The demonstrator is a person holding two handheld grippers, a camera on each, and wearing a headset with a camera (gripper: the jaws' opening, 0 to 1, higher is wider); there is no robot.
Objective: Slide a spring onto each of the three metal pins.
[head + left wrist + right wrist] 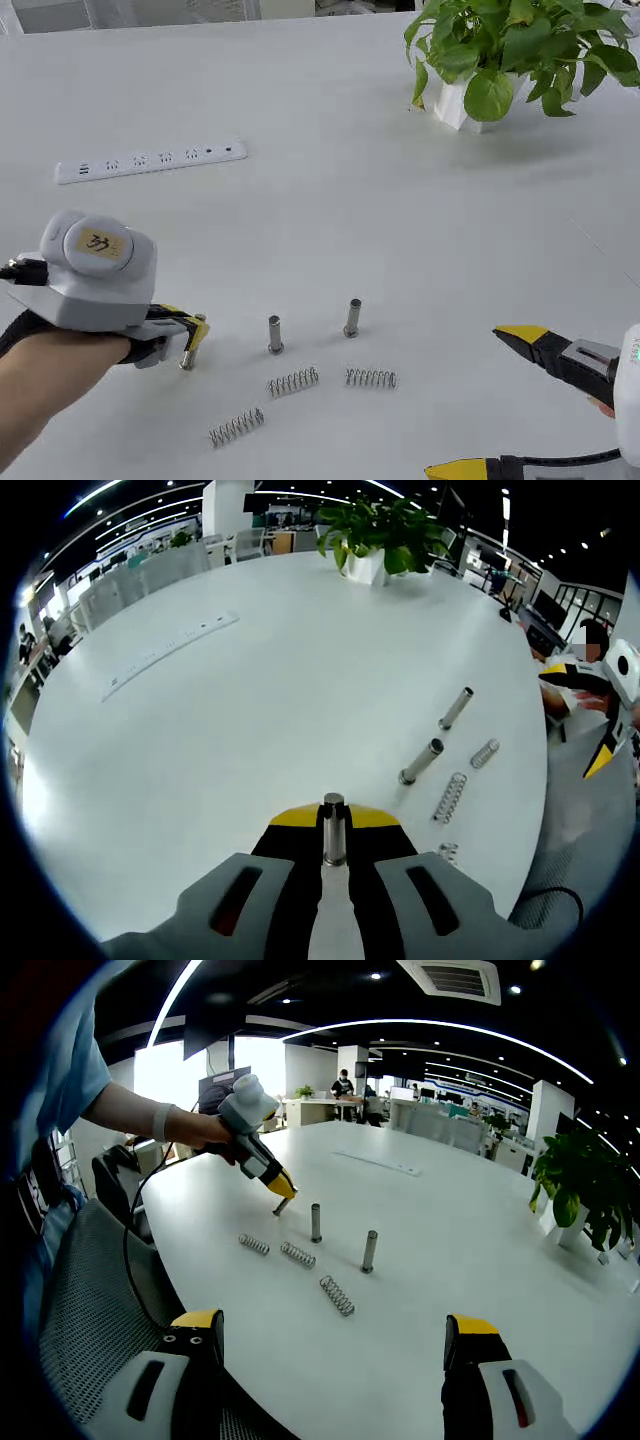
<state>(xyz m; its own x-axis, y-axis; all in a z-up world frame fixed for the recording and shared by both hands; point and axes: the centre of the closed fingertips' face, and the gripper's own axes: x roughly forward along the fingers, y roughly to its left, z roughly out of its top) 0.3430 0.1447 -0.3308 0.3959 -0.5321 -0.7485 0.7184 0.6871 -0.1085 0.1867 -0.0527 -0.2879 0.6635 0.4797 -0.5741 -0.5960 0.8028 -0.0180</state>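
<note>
My left gripper (193,337) is shut on a short metal pin (188,352), (333,831), whose base touches the white table (380,200). Two more pins (275,334), (352,317) stand upright to its right. Three springs (293,381), (371,378), (237,426) lie flat in front of the pins. My right gripper (490,400) hovers open at the near right, nothing between its yellow-tipped jaws. In the right gripper view (335,1328) the springs (337,1295), (297,1254), (254,1244) and free pins (316,1222), (369,1251) lie ahead, with the left gripper (280,1186) beyond.
A white power strip (150,161) lies at the far left of the table. A potted green plant (500,50) stands at the far right. An office chair (100,1290) sits by the table edge near the person.
</note>
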